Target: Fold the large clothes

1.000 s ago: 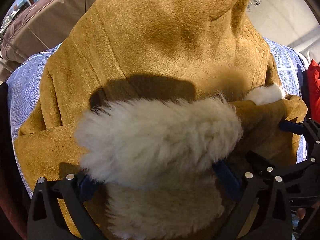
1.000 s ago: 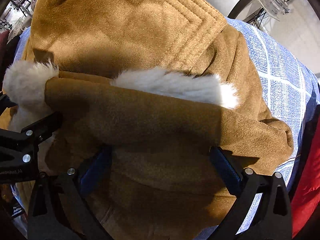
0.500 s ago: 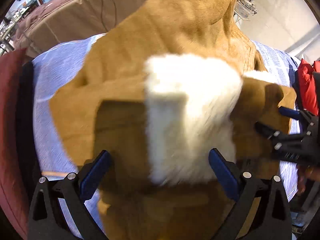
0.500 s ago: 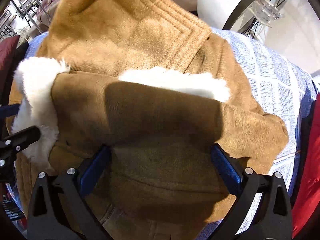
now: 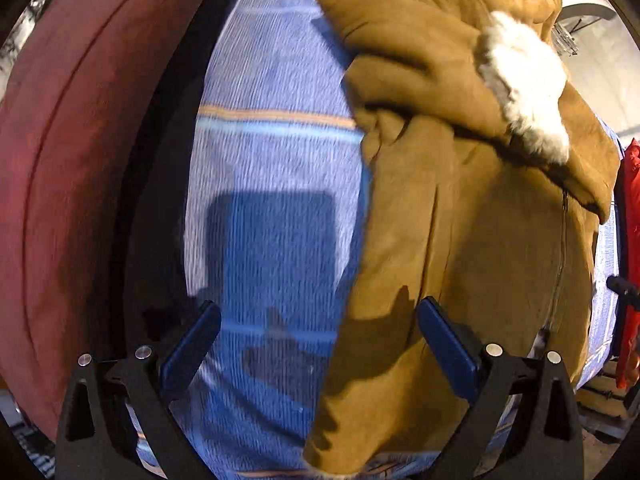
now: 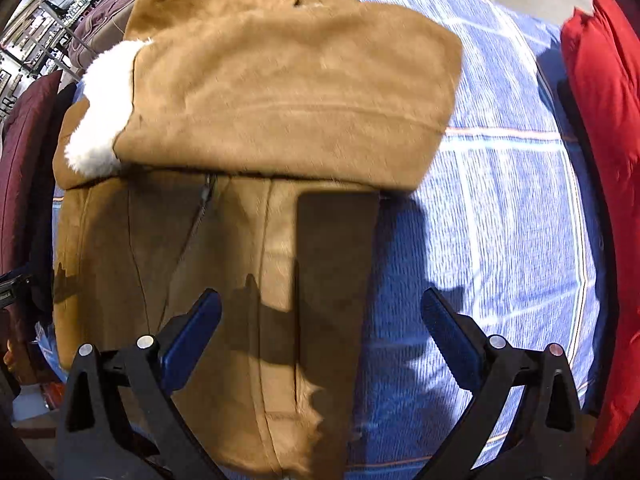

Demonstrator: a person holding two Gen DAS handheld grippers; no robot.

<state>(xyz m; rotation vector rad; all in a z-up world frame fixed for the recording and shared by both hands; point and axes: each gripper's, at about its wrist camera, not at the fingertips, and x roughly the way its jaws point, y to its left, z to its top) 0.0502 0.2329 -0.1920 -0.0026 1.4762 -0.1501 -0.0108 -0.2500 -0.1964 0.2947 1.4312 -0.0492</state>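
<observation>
Blue checked cloth [image 5: 276, 184] covers the surface in the left wrist view, crossed by one orange and one pale stripe. A dark red cushion [image 5: 68, 168] fills the left edge of this view. The tan coat [image 5: 472, 240] lies on the cloth at the right, with a sleeve folded across its upper part. The white fur cuff [image 5: 524, 84] of that sleeve rests near the coat's upper right edge. A zip runs down the coat body below the sleeve. The left hand-held gripper [image 5: 318, 344] hangs above the coat's left edge, fingers spread wide, with nothing between them. Its left blue pad [image 5: 190, 350] is over bare cloth; the right pad is over the coat. Motion blur softens the cloth pattern.

Right wrist view: the same checked cloth [image 6: 500, 208] extends to the right of the coat [image 6: 192, 264]. A red garment [image 6: 600, 152] lies along the right edge. The folded sleeve [image 6: 288, 108] crosses the coat's upper part, fur cuff [image 6: 104, 112] at the left end. The right hand-held gripper [image 6: 320, 340] hangs above the coat's right edge, fingers spread wide and empty. A rectangular shadow falls on the coat between the fingers.
</observation>
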